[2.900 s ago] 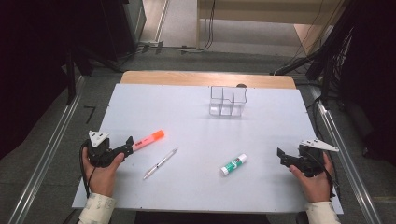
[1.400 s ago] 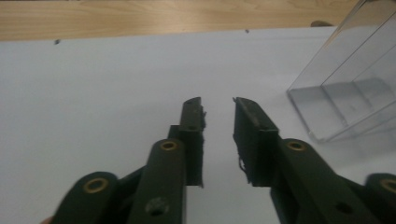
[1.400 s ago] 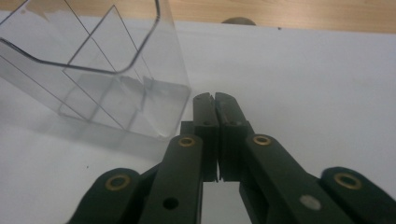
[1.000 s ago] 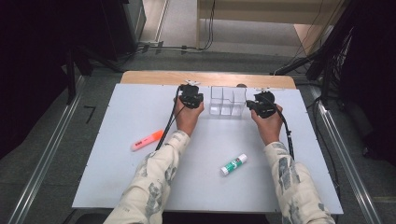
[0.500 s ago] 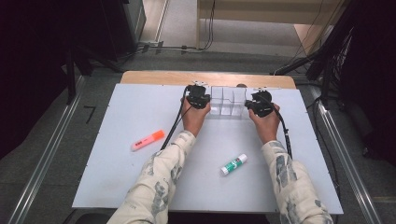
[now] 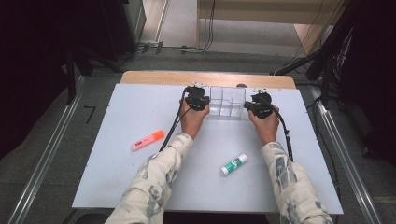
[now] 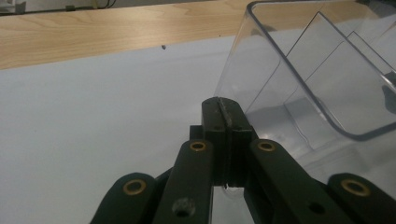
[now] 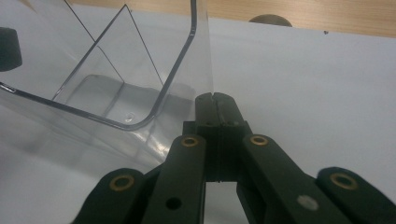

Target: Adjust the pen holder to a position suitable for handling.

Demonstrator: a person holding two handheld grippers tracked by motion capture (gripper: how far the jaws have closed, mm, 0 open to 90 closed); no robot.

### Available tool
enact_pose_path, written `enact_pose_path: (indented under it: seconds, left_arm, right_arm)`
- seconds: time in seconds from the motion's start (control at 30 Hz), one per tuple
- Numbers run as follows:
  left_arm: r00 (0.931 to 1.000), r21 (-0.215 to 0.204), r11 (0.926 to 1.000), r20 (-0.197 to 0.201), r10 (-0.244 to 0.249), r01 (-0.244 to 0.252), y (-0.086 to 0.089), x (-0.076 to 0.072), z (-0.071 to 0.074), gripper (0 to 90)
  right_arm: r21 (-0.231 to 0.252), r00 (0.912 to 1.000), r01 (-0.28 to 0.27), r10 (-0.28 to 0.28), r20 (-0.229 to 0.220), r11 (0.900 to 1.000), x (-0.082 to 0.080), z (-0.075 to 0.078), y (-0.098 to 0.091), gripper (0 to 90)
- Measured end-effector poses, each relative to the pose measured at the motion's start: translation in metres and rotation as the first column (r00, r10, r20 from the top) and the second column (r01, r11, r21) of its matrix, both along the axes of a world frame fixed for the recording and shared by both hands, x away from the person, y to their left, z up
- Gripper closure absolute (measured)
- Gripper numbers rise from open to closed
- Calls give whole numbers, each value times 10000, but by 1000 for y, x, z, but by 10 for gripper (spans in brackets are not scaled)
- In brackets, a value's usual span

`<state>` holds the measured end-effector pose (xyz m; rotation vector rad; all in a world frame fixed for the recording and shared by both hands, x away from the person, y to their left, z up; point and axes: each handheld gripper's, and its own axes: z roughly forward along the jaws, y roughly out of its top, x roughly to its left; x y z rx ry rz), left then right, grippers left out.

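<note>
A clear plastic organizer (image 6: 227, 101) stands at the bench's (image 6: 116, 140) 12 o'clock edge, flanked by two claws — the left claw (image 6: 198, 100) at its 9 o'clock, the right claw (image 6: 257, 107) at its 3 o'clock. Both claws are pressed fully closed, gripping nothing — each just beside an end wall of the organizer.

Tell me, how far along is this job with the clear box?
Nothing looks sorted yet: the clear box holds nothing, and the orange marker and glue stick lie loose on the white board. In hand: the left gripper and right gripper, jaws shut, flank the box's two ends. Left, I guess: positioning the box, then putting both items in.
</note>
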<state>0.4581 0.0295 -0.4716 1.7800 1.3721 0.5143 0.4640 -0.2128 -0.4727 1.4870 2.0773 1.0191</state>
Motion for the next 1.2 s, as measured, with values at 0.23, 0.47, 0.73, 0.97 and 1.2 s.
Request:
enact_pose_path:
  seconds: [0.23,0.47,0.73,0.97,1.2]
  left_arm:
    - [9999,-66,10000,-149,19,-20,9,-10,0,900]
    - [9991,-167,9999,-422,-24,17,23,-26,1,900]
    - [9987,-136,9999,-504,17,-24,36,-44,0,900]
    - [9989,-138,9999,-469,24,-30,52,-63,-1,900]
    - [9991,-129,9999,-425,0,-6,68,-84,-3,900]
  right_arm:
    - [94,9996,-272,272,-5,9996,-8,-1,4,879]
    - [128,9975,-700,700,60,9975,-21,-3,14,879]
    - [235,9945,-1046,1044,91,9942,-34,-3,25,879]
    - [90,9909,-1342,1340,145,9909,-50,-2,37,879]
    - [94,9871,-1599,1597,134,9871,-69,-3,52,879]
